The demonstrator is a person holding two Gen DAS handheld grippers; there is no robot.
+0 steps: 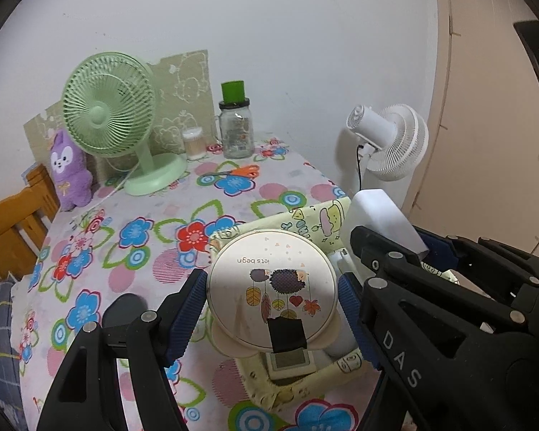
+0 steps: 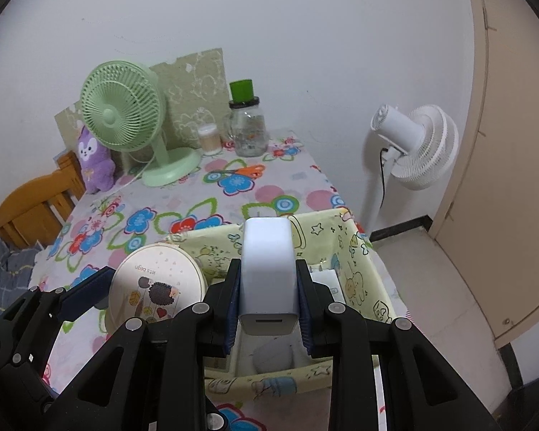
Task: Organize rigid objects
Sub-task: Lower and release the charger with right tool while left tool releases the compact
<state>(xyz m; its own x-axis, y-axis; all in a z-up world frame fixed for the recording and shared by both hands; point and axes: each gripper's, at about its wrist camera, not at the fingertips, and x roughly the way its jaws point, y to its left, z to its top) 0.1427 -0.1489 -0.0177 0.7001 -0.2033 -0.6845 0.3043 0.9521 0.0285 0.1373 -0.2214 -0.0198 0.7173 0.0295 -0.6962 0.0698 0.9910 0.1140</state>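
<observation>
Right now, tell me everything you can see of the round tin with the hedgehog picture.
The round tin is a flat, cream-coloured disc that looks like metal. Its lid shows two hedgehogs, hanging leaves and a heart, and the words "lets begin". A strip of black tape crosses its near edge. The left claw clamps it at opposite rims with blue ribbed pads, lid tilted toward the camera, above the yellow fabric basket. A beige shape with rounded lobes sticks out beneath its near edge.
</observation>
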